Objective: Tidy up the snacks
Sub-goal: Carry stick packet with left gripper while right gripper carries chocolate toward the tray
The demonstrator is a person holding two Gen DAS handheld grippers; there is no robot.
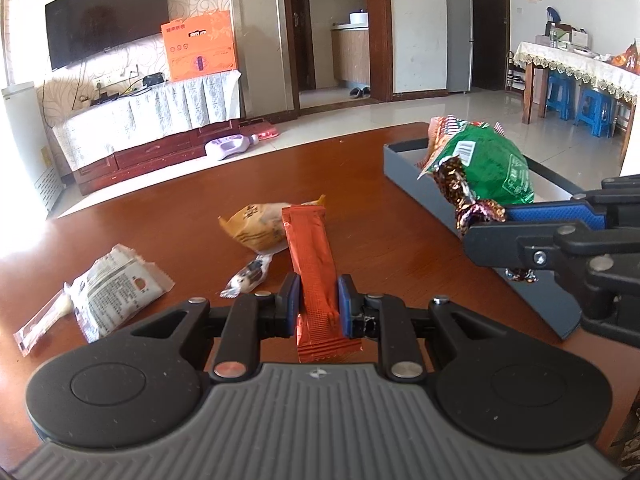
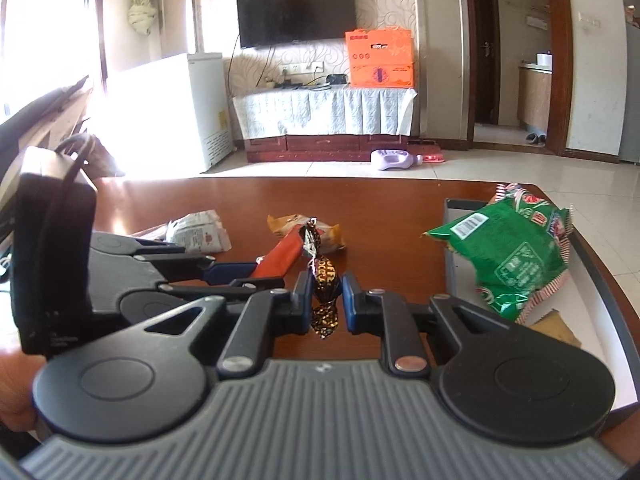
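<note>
- Snacks were split between the brown counter (image 1: 168, 216) and a grey tray (image 1: 404, 160) at the right of the left wrist view, where sorted items evidently collected
- Left claw (image 1: 318, 304) was clamped on one orange stick pack (image 1: 314, 264), pads pinching its lower end so the rest stuck out forward, clear of the counter, a hold suited to carrying it toward the tray
- Right claw (image 2: 326, 300) was clamped on one brown foil candy (image 2: 324, 292), gripped at its middle with both twisted ends free; it hung near the tray's edge, likely next to be dropped in
- In the tray: one green bag (image 1: 492, 168) lying on one red-orange bag (image 1: 440, 128), plus one flat brown packet (image 2: 556, 330) at lower right of the right wrist view
- Loose on the counter: one yellow packet (image 1: 256, 228), one small wrapped sweet (image 1: 248, 276), one white packet (image 1: 116, 284) and one slim clear stick (image 1: 40, 320), four not yet sorted
</note>
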